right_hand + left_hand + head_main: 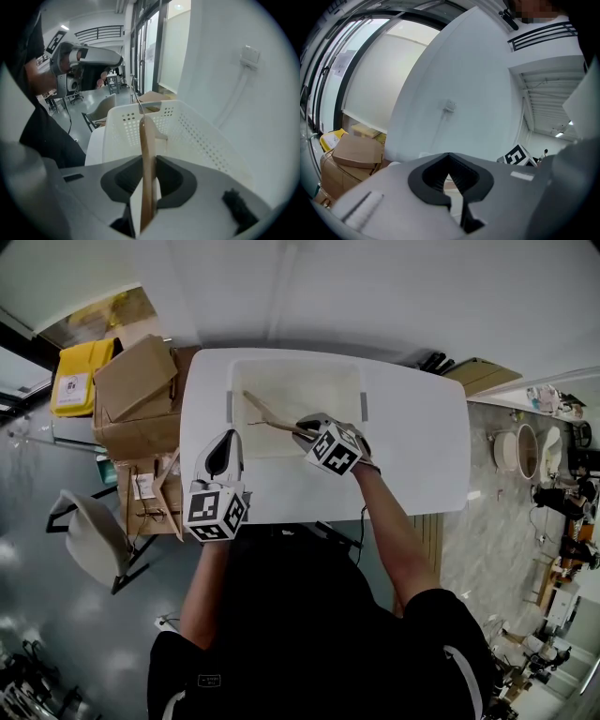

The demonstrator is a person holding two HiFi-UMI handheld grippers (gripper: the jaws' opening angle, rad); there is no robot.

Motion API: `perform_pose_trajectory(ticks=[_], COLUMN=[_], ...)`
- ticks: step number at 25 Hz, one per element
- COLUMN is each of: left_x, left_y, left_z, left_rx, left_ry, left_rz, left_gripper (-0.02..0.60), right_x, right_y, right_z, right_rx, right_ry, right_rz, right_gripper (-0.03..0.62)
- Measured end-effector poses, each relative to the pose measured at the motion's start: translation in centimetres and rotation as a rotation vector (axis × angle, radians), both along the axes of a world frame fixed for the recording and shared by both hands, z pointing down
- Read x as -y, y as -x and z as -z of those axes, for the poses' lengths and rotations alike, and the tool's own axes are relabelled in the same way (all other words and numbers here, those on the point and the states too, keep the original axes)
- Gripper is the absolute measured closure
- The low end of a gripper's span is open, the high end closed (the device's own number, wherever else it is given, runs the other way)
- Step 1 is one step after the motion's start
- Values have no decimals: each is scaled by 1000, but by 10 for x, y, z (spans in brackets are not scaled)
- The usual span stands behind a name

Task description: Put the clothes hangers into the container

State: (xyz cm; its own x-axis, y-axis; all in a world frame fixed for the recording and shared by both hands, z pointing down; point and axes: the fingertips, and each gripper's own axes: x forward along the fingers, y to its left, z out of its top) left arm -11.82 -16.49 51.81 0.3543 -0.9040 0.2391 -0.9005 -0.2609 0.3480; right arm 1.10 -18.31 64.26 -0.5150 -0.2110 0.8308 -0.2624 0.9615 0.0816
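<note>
A: What is nearest?

B: The person's dark sleeves, with both forearms reaching out over the near edge of the white table point(412, 442). Each hand carries tongs with a marker cube on the back.

A: And the left tongs point(451, 185)?

B: They are low at the near left, over the table just beside the near left corner of the container point(296, 368). Their pads meet at the tips and nothing is between them, so they are clenched on air.

A: The right tongs point(148, 190)?

B: They are slightly farther off and tipped downward over the near right part of the container. Their jaws stand a little apart, released. The wooden clothes hanger point(270, 418) stands on edge in the gap. It lies close against one pad, and a sliver of white shows on its other side.

A: Where does the hanger run?

B: From the right tongs it slants away to the far left, inside the container's outline. Its metal hook shows at the far end in the right gripper view. Whether it touches the bottom cannot be told.

A: The container itself?

B: It is a white basket with perforated walls, sitting on the far middle of the table.

A: And beyond?

B: Cardboard boxes point(136, 385) are stacked left of the table, with a yellow bin point(80, 376) farther left. A pale chair point(89, 531) stands on the grey floor at the near left
</note>
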Motion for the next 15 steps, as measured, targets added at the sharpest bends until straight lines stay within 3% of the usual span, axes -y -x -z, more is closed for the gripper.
perform_pose_trajectory(ticks=[15], left_x=[-11], left_y=[11], left_z=[2], left_rx=[-2], left_ry=[-3], left_rz=[17], left_gripper=[575], right_x=[-16], right_y=[4], right_z=[-15], right_rx=[-56], right_ry=[64], right_rz=[79], right_gripper=[487])
